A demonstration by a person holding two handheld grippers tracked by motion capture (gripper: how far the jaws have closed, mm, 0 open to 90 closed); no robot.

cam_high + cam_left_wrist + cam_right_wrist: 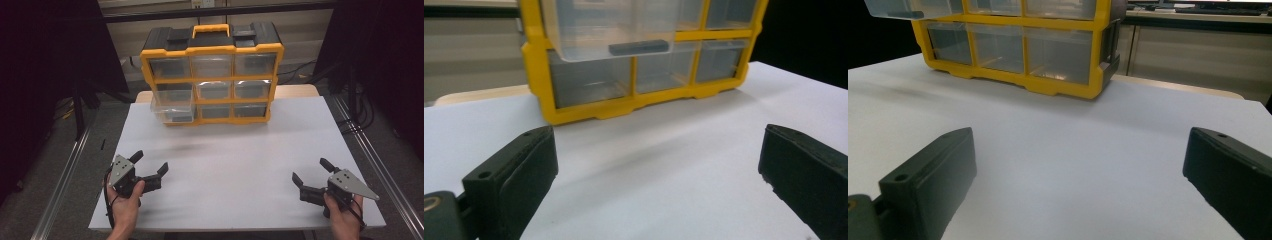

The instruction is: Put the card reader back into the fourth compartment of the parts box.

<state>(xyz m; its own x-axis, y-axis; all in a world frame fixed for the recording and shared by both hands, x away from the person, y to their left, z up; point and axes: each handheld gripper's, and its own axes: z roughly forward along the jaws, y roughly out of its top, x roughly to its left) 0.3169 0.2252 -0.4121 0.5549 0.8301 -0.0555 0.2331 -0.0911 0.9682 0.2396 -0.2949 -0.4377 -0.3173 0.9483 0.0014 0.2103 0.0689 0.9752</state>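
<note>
White table, yellow organizer drawer contents unclear, left hand-held gripper spread, right hand-held gripper spread

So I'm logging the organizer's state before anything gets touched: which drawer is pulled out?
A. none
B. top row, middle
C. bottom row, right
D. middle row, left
D: the clear drawer at the left of the middle row juts forward from the yellow organizer, with a dark bar showing at its front.

White table, grey floor, dark surroundings
</note>
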